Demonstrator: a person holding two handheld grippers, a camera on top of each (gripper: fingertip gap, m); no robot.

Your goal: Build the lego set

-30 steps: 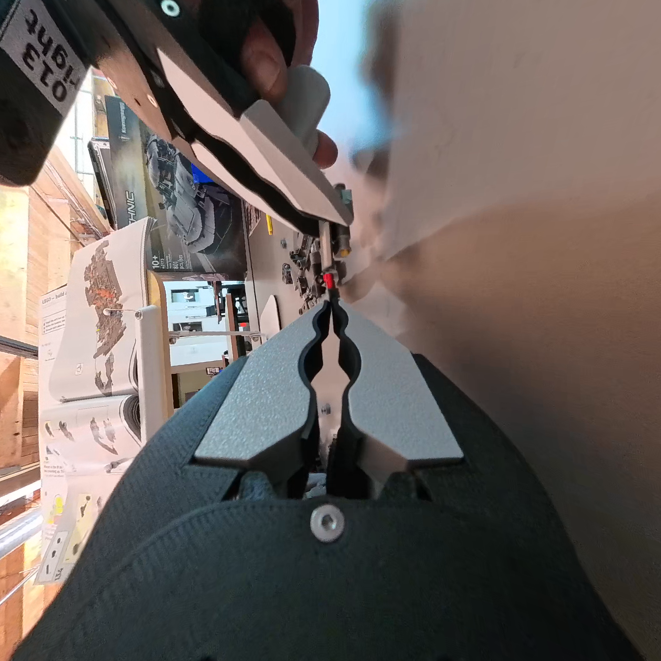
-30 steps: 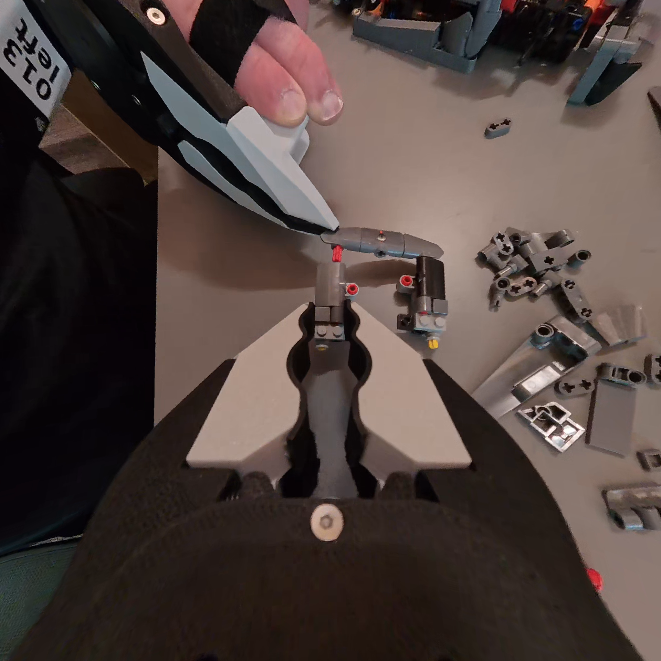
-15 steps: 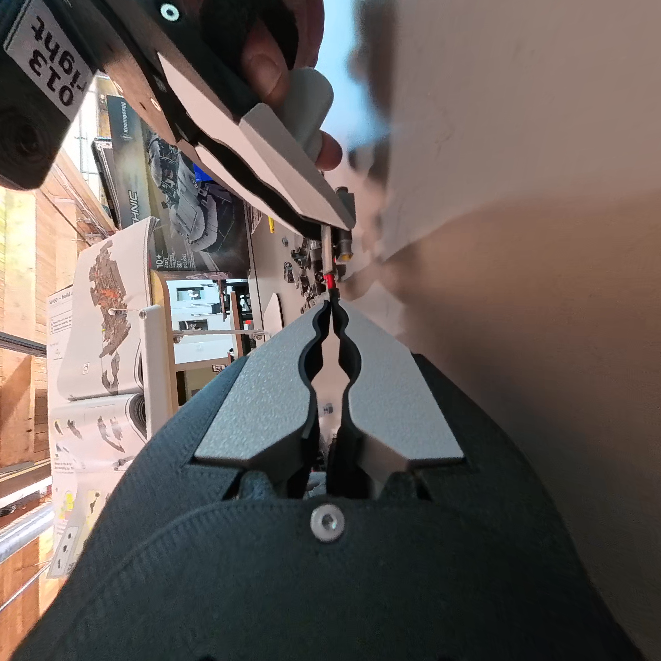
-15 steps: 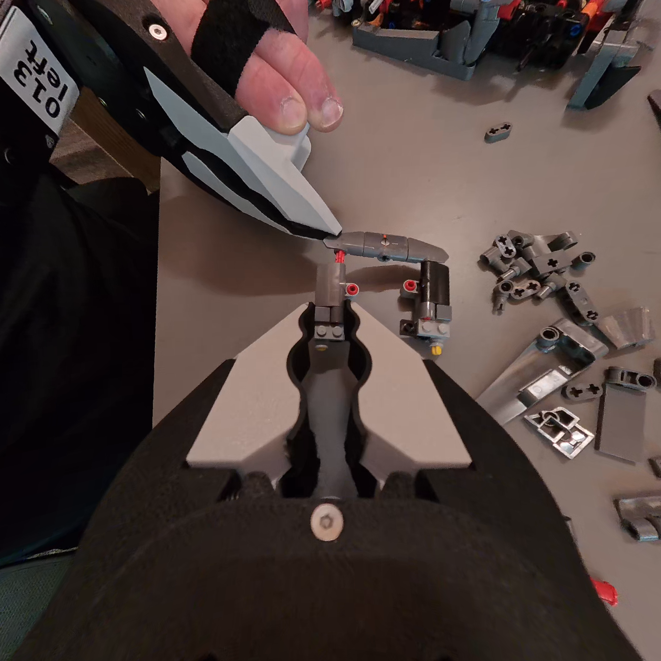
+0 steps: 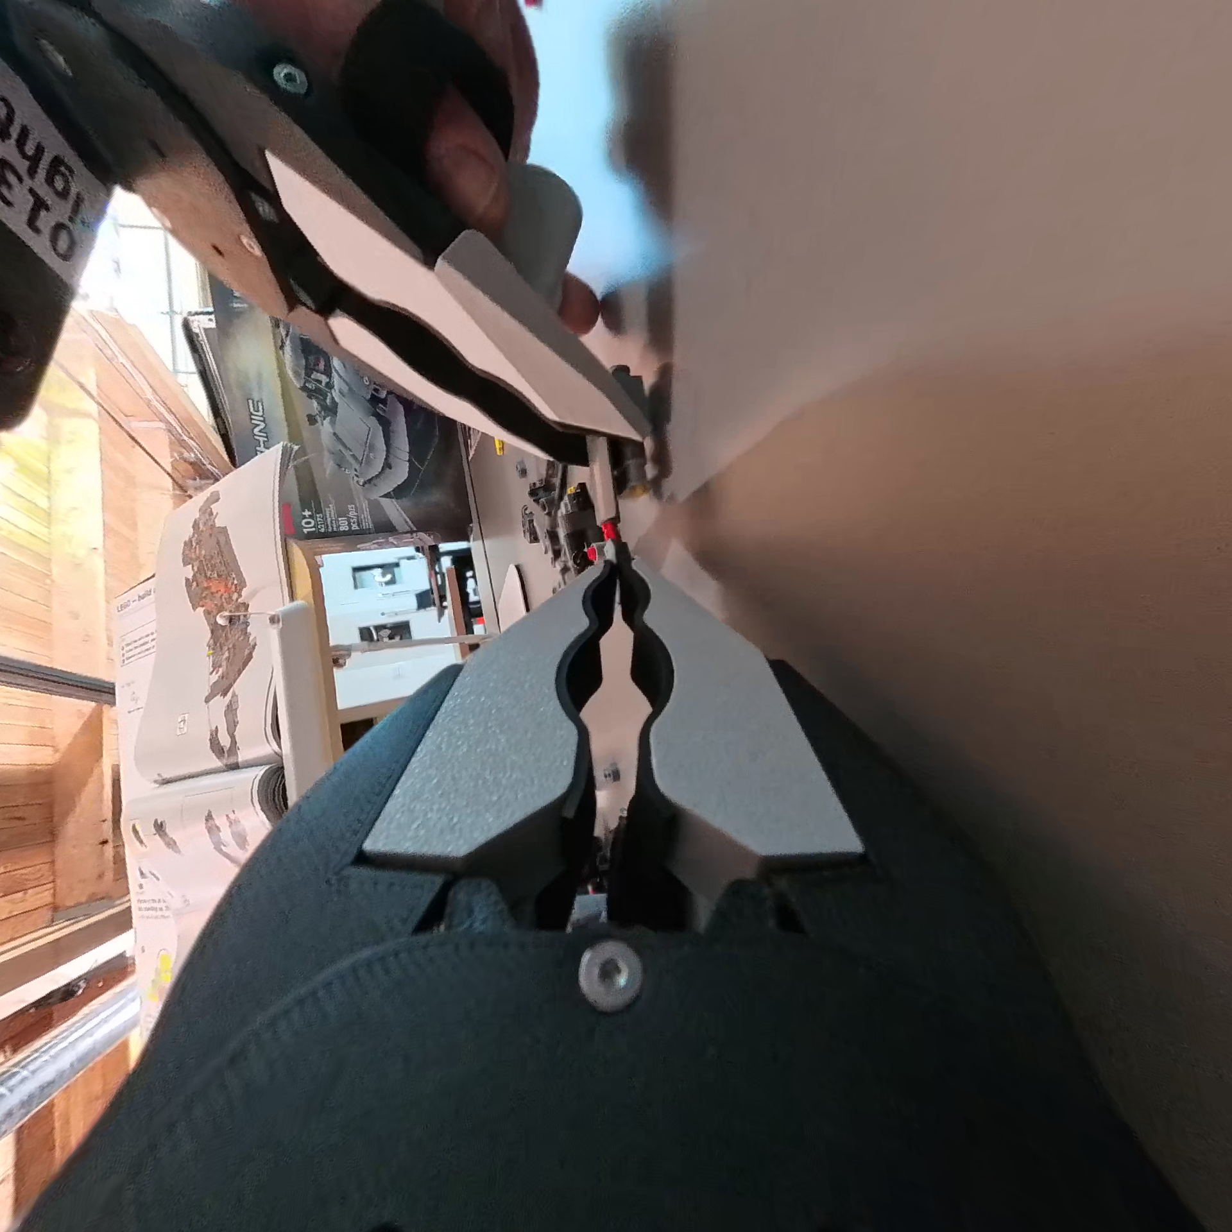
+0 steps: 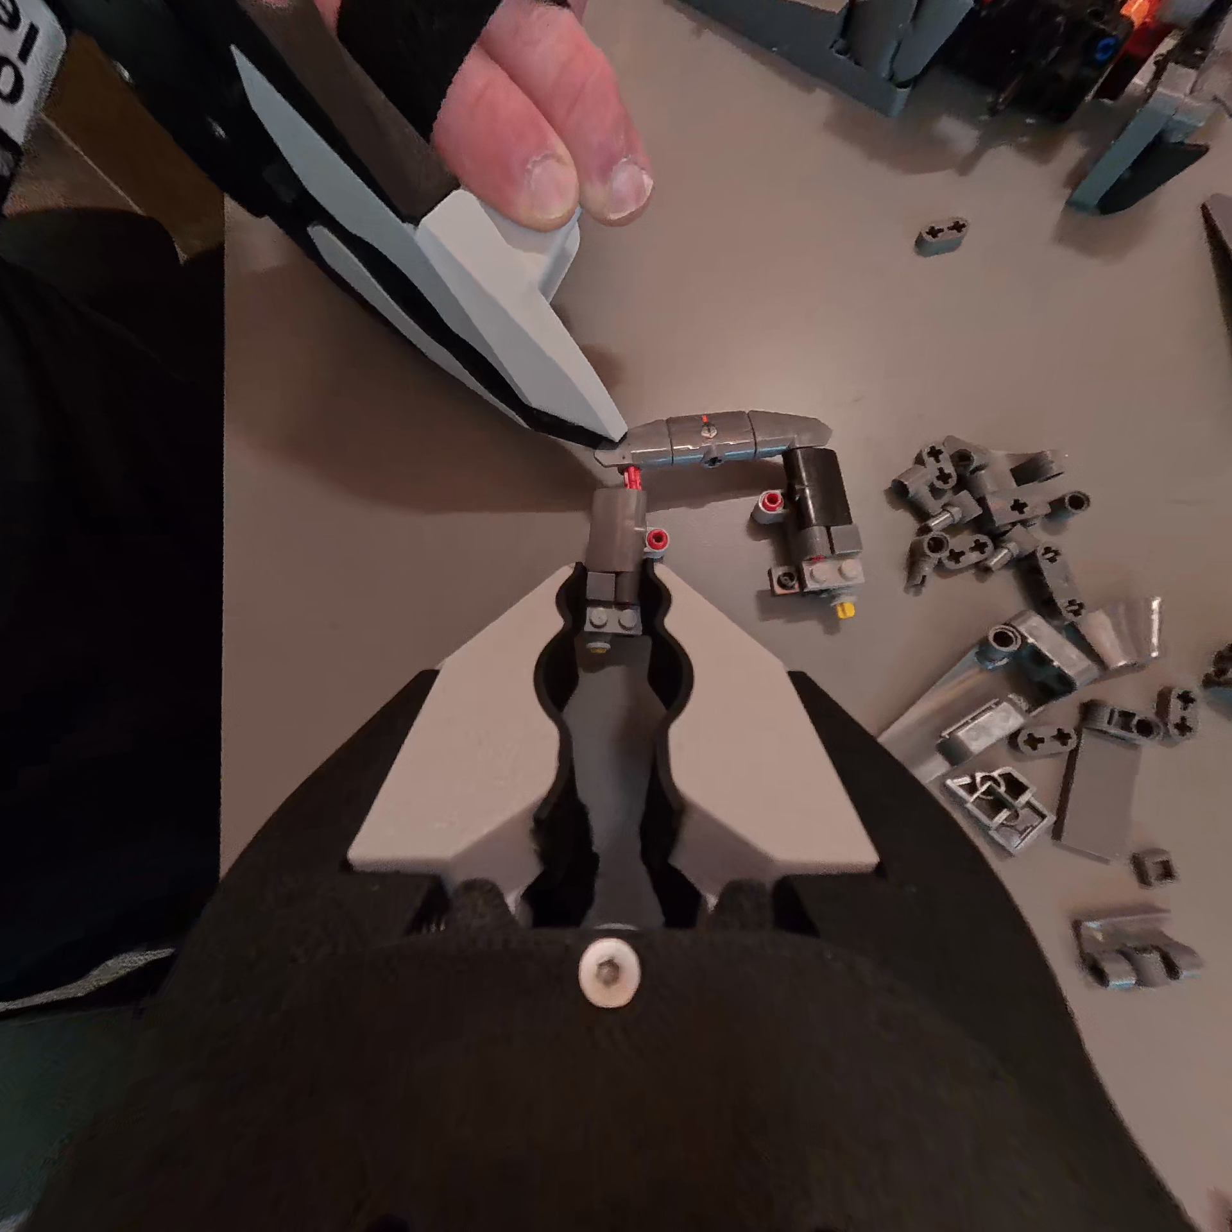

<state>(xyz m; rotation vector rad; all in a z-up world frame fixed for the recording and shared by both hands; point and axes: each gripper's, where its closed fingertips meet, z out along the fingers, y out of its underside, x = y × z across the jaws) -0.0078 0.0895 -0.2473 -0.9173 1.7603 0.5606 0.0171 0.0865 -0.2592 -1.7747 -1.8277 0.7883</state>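
In the right wrist view my right gripper (image 6: 613, 573) is shut on a grey brick-built leg (image 6: 617, 533) with a red pin (image 6: 632, 477) at its top. The pin meets the thin end of a grey curved bar (image 6: 723, 437). My left gripper (image 6: 610, 437) comes in from the upper left and is shut on that end of the bar. The bar's far end sits on a black and grey leg (image 6: 820, 513) standing on the table (image 6: 767, 300). In the left wrist view my left gripper (image 5: 617, 565) is shut just below the red pin (image 5: 608, 530), and the right gripper (image 5: 633, 433) reaches in from above.
A heap of grey connector parts (image 6: 987, 513) and grey panels (image 6: 1040, 667) lie to the right. A small grey beam (image 6: 941, 235) lies farther off. A partly built model (image 6: 1000, 53) stands at the back. A kit box (image 5: 373, 453) and an open booklet (image 5: 200, 633) stand at the table's end. Both grippers' tips are close together, under 4 cm apart. Both grippers' tips are roughly 20 cm from the partly built model (image 6: 1000, 53).
Both grippers keep their hold. The bar and the two legs have shifted only slightly.
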